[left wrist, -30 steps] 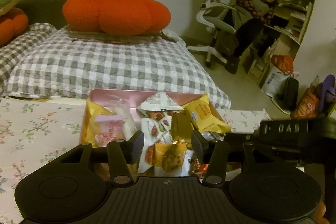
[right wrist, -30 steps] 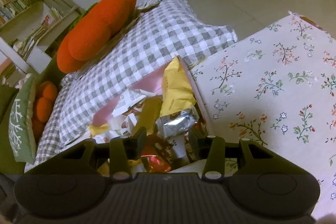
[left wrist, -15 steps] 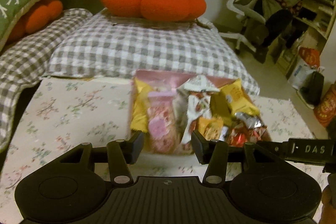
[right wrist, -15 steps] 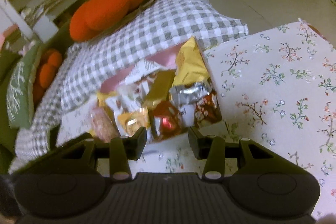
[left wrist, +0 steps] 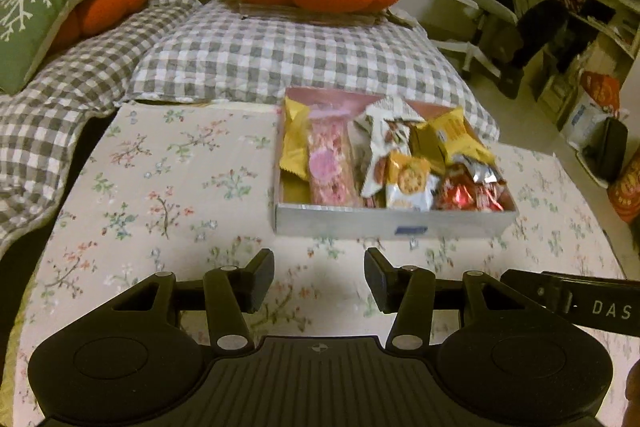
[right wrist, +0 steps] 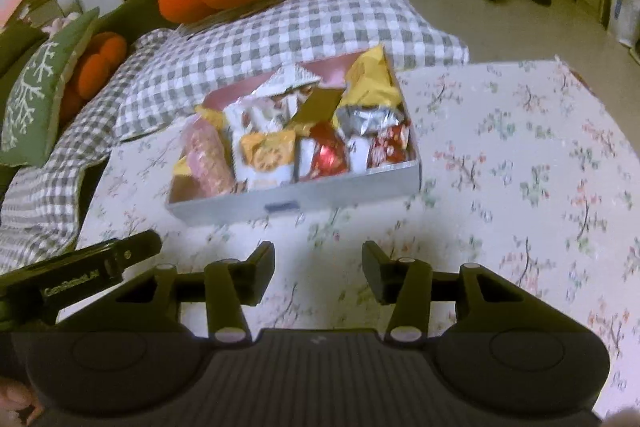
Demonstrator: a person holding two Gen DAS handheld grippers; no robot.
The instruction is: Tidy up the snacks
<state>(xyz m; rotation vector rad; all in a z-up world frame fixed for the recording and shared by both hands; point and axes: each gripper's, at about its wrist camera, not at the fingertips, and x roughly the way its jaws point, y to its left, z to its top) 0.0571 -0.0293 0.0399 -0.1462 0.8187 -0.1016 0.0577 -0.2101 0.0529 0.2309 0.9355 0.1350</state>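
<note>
Snack box (left wrist: 394,223) — full of packets, on the floral tablecloth (left wrist: 168,183). Left gripper (left wrist: 319,281) and right gripper (right wrist: 318,277): both released, holding nothing, well short of the box. Step — apparently the final one, packing complete; next move, if any, calls only for straightening packets.

The right gripper (right wrist: 318,273) is hanging over the flowery cloth (right wrist: 520,163) with its two fingers wide apart, holding nothing. The box (right wrist: 304,197) of snacks (right wrist: 288,131) is sitting ahead. The packets are looking blurry, maybe cookies.
</note>
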